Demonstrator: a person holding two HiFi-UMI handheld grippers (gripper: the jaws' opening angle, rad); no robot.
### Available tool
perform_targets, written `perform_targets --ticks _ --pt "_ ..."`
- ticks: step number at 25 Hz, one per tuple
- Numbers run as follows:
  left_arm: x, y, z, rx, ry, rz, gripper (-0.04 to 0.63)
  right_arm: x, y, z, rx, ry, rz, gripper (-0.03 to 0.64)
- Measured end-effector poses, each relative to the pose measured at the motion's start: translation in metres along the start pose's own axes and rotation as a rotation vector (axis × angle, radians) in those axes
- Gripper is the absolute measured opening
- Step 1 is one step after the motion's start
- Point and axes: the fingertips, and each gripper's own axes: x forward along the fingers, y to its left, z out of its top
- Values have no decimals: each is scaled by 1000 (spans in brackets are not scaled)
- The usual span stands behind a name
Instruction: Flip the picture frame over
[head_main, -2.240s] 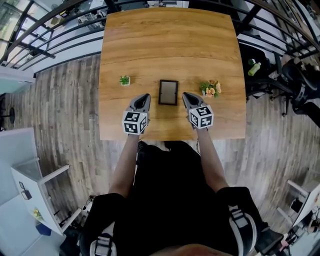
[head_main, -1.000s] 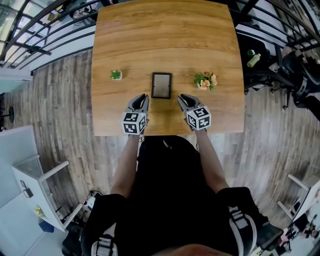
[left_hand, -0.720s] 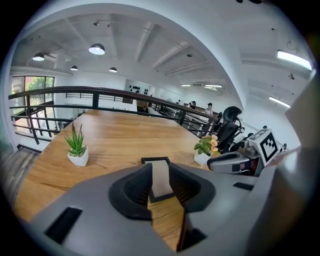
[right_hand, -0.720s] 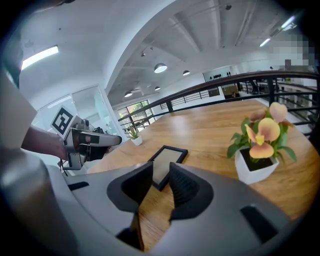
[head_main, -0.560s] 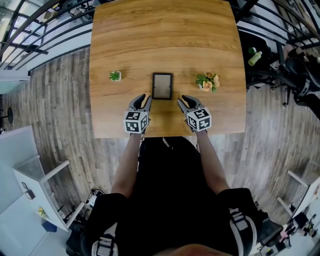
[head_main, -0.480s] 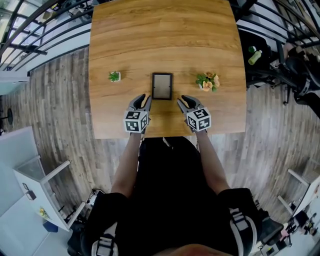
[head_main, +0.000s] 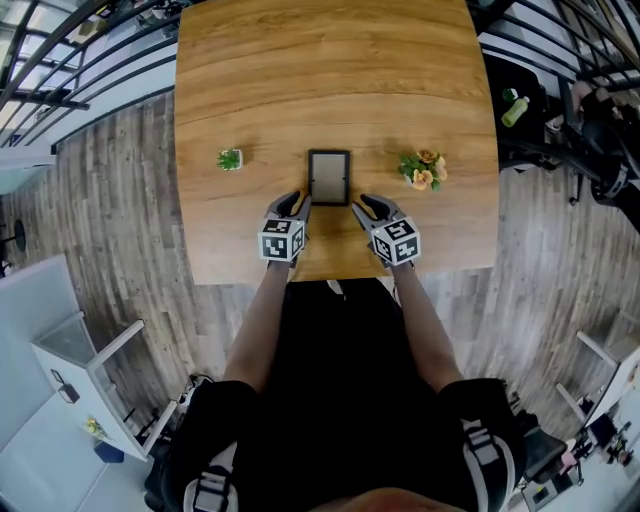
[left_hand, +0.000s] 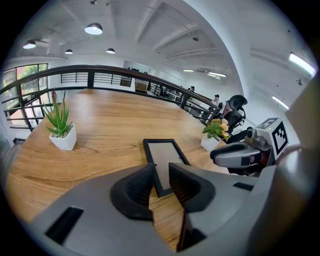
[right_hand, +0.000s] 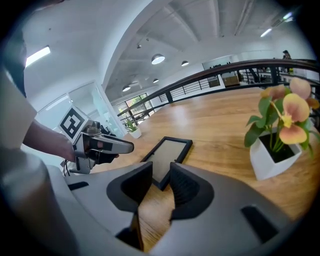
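A black picture frame (head_main: 329, 176) lies flat on the wooden table (head_main: 330, 70), its pale panel facing up. My left gripper (head_main: 300, 203) hovers just short of its near left corner, and my right gripper (head_main: 356, 207) just short of its near right corner. In the left gripper view the frame (left_hand: 167, 159) shows through the gap of the left gripper (left_hand: 160, 175). In the right gripper view the frame (right_hand: 169, 157) lies just beyond the right gripper (right_hand: 161, 176). Both pairs of jaws have just been opening and stand open, with nothing pinched between them.
A small green plant in a white pot (head_main: 229, 159) stands left of the frame, and a flower pot (head_main: 422, 170) stands to its right. The table's near edge runs close behind both grippers. A railing and office chairs (head_main: 590, 150) surround the table.
Both grippers have moved forward and down, up to the frame's near corners. The frame and the two pots have not moved.
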Motion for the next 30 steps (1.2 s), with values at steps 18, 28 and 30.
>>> perform_targets --ticks 18,28,30 --pt "52 18 -21 -56 117 -16 98 8 -6 -29 97 56 -41 115" --pt "55 15 -24 -50 147 8 84 11 -4 -23 99 48 -39 112" --pt "55 16 -24 -63 149 20 83 10 -4 -22 101 44 -39 112"
